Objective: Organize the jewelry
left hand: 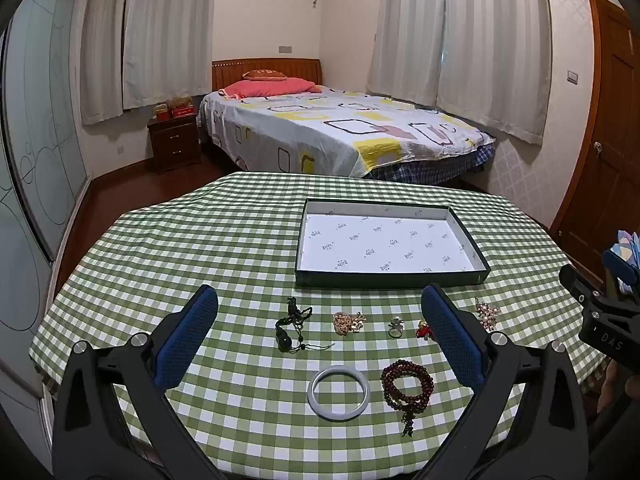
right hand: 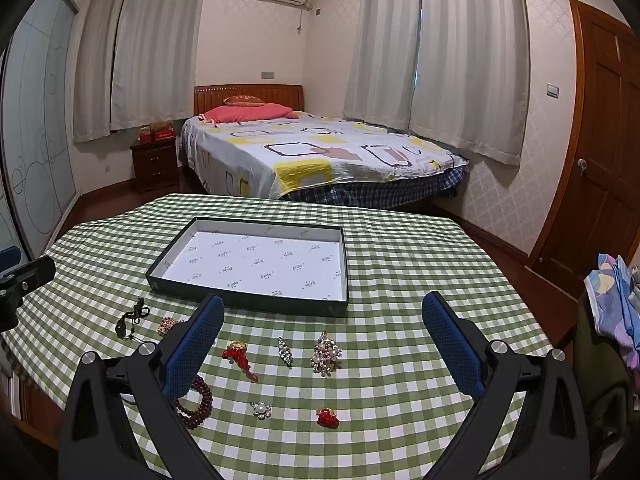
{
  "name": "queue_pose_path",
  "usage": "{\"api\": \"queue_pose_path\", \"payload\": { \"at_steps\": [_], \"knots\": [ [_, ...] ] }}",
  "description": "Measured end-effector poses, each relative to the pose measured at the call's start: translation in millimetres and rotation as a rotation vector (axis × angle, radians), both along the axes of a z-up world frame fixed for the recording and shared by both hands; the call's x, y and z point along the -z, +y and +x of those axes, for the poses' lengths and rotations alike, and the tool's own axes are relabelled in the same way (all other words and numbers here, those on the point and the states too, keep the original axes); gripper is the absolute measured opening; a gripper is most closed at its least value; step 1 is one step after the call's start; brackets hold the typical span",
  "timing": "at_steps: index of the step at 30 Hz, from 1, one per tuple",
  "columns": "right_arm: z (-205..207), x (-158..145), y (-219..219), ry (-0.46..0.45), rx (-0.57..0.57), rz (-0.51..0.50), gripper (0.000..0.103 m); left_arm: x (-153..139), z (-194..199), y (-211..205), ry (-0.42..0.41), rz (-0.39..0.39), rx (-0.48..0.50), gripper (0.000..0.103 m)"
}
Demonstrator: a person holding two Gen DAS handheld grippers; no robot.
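Observation:
An empty shallow box (left hand: 456,278) with a white printed lining sits on the green checked tablecloth; it also shows in the right wrist view (right hand: 160,264). In front of it lie a black cord pendant (left hand: 294,324), a gold chain (left hand: 349,322), a small ring (left hand: 395,327), a pale jade bangle (left hand: 338,393) and a dark red bead bracelet (left hand: 407,386). The right wrist view shows a red knot charm (right hand: 239,356), a crystal clip (right hand: 285,351), a pearl brooch (right hand: 326,354), a flower brooch (right hand: 261,409) and a red brooch (right hand: 328,417). My left gripper (left hand: 320,320) and right gripper (right hand: 323,326) hover open and empty above the jewelry.
The round table (left hand: 160,240) drops off at its edges. A bed (left hand: 340,132) stands beyond it, a nightstand (left hand: 174,142) at the back left, a wooden door (right hand: 604,152) at the right. Folded cloth (right hand: 618,296) lies at the right edge.

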State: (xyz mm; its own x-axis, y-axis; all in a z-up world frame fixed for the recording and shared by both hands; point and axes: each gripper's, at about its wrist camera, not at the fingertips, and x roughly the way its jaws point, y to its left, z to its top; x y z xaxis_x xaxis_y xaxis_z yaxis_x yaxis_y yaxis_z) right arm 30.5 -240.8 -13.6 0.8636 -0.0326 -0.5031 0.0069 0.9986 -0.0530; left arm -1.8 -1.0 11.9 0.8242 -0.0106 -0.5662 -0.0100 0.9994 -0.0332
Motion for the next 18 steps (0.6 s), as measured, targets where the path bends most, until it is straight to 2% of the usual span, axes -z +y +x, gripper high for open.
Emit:
{"api": "queue_pose_path", "payload": {
  "at_steps": [18],
  "knots": [
    [-0.6, -3.4, 2.4, 0.000, 0.002, -0.003, 0.096, 0.9, -0.4, 1.2, 0.001, -0.003, -0.001, 0.099]
  ]
}}
